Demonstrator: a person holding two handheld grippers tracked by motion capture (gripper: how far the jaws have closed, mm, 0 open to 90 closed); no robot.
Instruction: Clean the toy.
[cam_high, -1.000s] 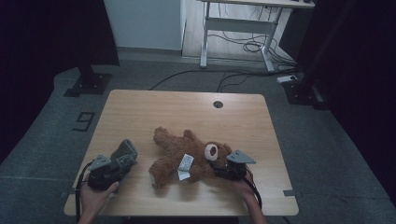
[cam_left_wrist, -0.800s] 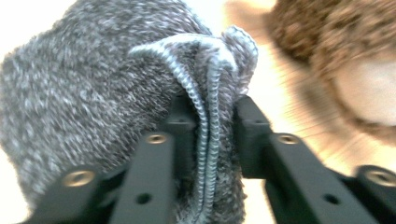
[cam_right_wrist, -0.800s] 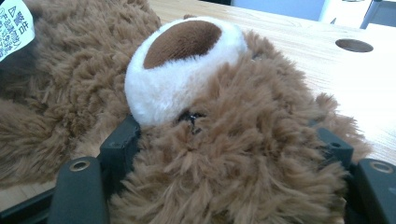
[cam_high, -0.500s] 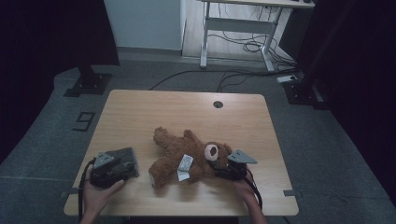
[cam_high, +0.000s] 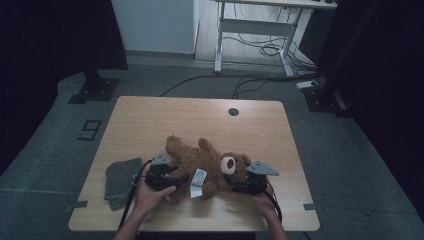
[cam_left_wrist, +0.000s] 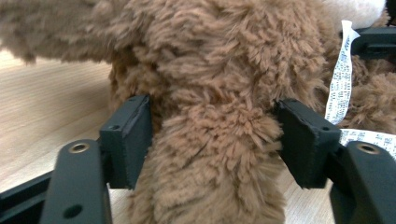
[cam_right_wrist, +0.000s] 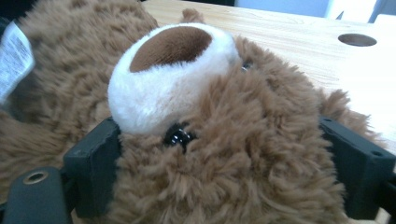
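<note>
Both tools sit on the stuffed bear (cam_high: 210, 162), which lies on its back at the lower middle of the high view, head toward the right of the frame. The left tool (cam_left_wrist: 215, 126) has its jaws wide on either side of one furry leg (cam_left_wrist: 210, 186). They have just been opening, and the fur brushes both pads with no clear squeeze. The right tool (cam_right_wrist: 229, 149) brackets the bear's head (cam_right_wrist: 261, 121) just below the white muzzle. Its jaws have also just been opening and now stand wide, with the head between them and not visibly pinched.

A white tag (cam_high: 198, 181) hangs from the bear's body between the two tools. A grey cloth (cam_high: 120, 180) lies apart at the lower left of the bench (cam_high: 200, 115).

This looks like the grasping stage, with both tools lined up on the bear and neither gripping it yet. The next move calls for closing both tools gently, deep enough to catch the stuffing and not only loose fur. After that, both ends should lift together so the bear does not sag or slip.
</note>
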